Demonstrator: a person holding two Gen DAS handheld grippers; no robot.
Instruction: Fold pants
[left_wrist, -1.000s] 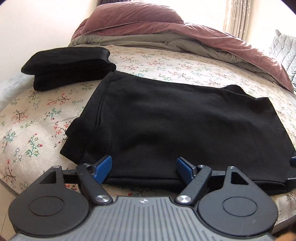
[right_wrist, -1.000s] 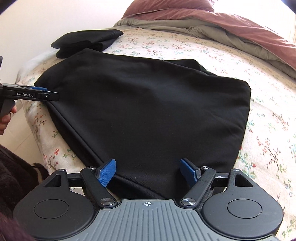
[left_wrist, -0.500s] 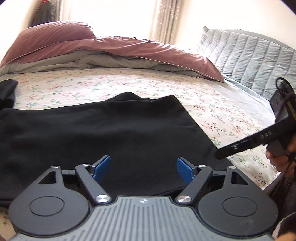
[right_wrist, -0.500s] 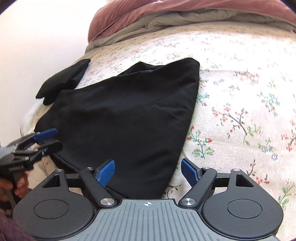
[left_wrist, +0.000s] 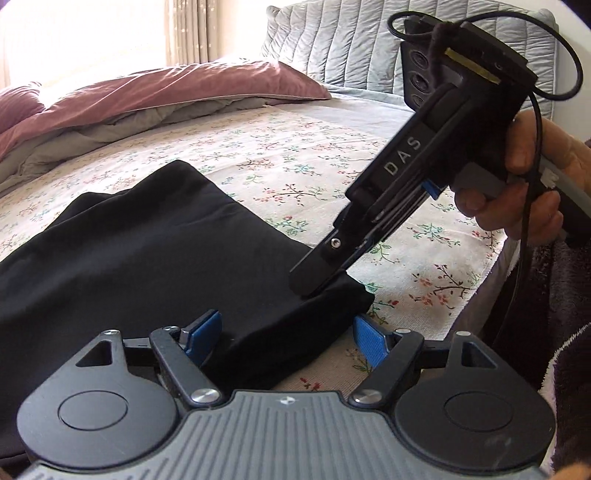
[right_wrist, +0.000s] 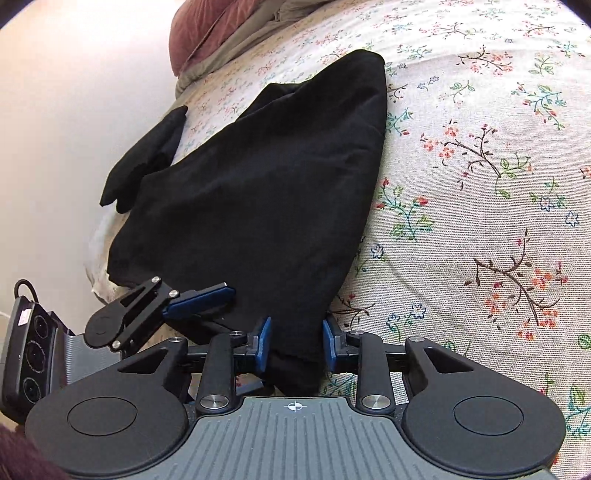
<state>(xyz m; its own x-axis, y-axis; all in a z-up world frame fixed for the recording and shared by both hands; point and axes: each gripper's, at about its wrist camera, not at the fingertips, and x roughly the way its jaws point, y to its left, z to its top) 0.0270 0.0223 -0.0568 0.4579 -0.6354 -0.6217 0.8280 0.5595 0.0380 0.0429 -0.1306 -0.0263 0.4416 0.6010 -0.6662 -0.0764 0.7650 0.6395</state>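
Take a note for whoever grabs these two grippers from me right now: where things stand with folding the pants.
Right gripper: jaws have just been closing and now pinch the near corner of the black pants.
Left gripper: open, straddling the same end's edge, not gripping.
The pants lie flat on the floral sheet, seemingly folded once already. A folded black garment sits beyond them.
Left to do: close the left gripper, lift this end, and fold it over to the far end.

The black pants (right_wrist: 266, 192) lie on the floral bedsheet (right_wrist: 480, 184). Their near corner sits between the right gripper (right_wrist: 295, 345) pads — jaws just closing on it. The left gripper (right_wrist: 199, 299) rests on the pants' left edge — spread wide.
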